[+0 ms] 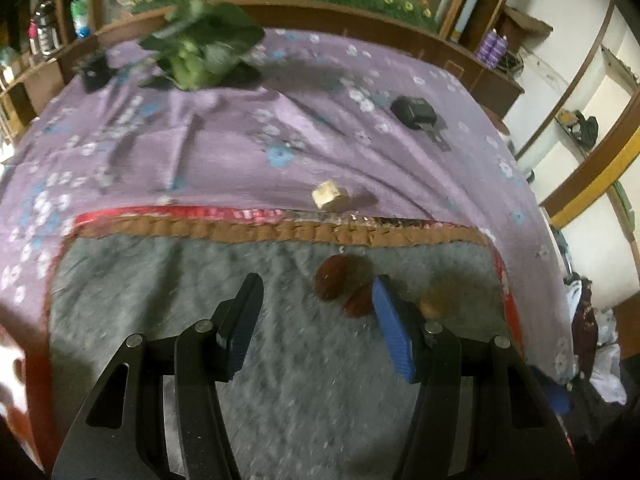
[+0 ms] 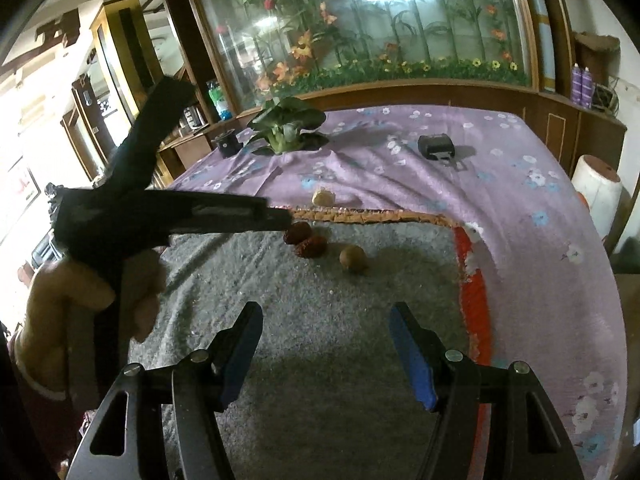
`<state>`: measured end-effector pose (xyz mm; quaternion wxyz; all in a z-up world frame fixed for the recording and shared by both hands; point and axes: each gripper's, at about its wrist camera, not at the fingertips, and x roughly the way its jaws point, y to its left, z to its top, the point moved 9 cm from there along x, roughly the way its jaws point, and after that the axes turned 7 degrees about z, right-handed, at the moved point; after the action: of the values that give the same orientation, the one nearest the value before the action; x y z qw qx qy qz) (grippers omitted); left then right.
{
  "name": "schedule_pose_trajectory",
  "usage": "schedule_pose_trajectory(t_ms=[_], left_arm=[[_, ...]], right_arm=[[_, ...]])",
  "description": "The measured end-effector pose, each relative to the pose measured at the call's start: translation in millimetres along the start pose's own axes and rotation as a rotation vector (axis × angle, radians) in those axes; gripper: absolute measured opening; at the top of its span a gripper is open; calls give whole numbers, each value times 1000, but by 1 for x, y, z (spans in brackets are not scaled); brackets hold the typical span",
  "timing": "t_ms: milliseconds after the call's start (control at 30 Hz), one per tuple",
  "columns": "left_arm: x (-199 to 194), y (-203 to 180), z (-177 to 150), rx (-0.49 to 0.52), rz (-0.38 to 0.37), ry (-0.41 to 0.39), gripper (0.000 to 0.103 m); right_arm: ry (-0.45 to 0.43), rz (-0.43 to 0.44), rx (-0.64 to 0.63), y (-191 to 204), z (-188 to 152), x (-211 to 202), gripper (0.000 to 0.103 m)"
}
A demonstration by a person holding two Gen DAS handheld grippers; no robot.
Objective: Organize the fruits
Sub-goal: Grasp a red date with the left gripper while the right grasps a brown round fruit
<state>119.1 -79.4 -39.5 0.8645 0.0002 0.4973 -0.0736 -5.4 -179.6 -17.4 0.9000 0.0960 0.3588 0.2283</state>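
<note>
Two dark red dates (image 2: 306, 240) lie side by side on the grey mat (image 2: 320, 340), with a round brown fruit (image 2: 353, 258) just right of them. In the left wrist view the dates (image 1: 340, 286) sit just ahead of my open left gripper (image 1: 318, 292), by its right finger; the brown fruit (image 1: 434, 300) is partly hidden behind that finger. A pale cube-shaped piece (image 1: 329, 196) rests on the purple sheet beyond the mat; it also shows in the right wrist view (image 2: 322, 197). My right gripper (image 2: 326, 320) is open and empty, well short of the fruits. The left gripper (image 2: 276, 214) reaches in from the left.
A leafy green vegetable (image 2: 286, 126) and a small black cup (image 2: 227, 144) lie at the far end of the purple floral sheet (image 2: 500, 208). A black device (image 2: 436, 146) lies far right. A wooden headboard with a floral glass panel (image 2: 360, 40) stands behind.
</note>
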Motion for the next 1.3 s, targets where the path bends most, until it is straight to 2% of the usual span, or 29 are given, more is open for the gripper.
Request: schedule_pose_trajectory(t_ms=[100,233,300,367,400,433,533,600,700,800,1000,1033,1100,1133,1300], left_arm=[[18,3,3,-16,-4,48,56],[23,7,3,-18,-6,58,54],[22,7,2,13,18,42,41],[20,5,1,11,-10,40,31],[18,6,2,8,-17,34,18],[15,5,2,7,-36,29,16],[6,9,-1,15,-7,14,16],[4,13,-5,1,-4,14,15],[-5,24,-13,-19,16,-2,15],[-15,29,-20,-13,32,-21,16],[-27,37,-31,1,58,-46,16],[-27,37,-33,-1,55,-42,16],[-26,38,-37,-6,53,-35,16],[-26,40,-39,-9,56,-34,16],[-34,46,-49,-13,72,-42,16]], right_arm=[[7,1,1,-2,-2,3,64],[8,12,18,-6,-1,5,64],[8,26,32,-7,0,5,64],[15,45,54,-8,2,6,64],[19,49,63,-9,3,6,64],[25,46,71,-10,5,7,64],[33,47,46,-8,11,10,64],[59,30,-21,-3,15,17,63],[68,15,-130,4,24,31,52],[94,-11,-175,0,28,51,47],[108,-41,-184,-16,34,73,44],[121,-68,-188,-20,33,76,35],[158,-68,-183,-23,28,84,21],[175,-78,-181,-25,25,87,21],[140,-94,-179,-20,24,74,21]])
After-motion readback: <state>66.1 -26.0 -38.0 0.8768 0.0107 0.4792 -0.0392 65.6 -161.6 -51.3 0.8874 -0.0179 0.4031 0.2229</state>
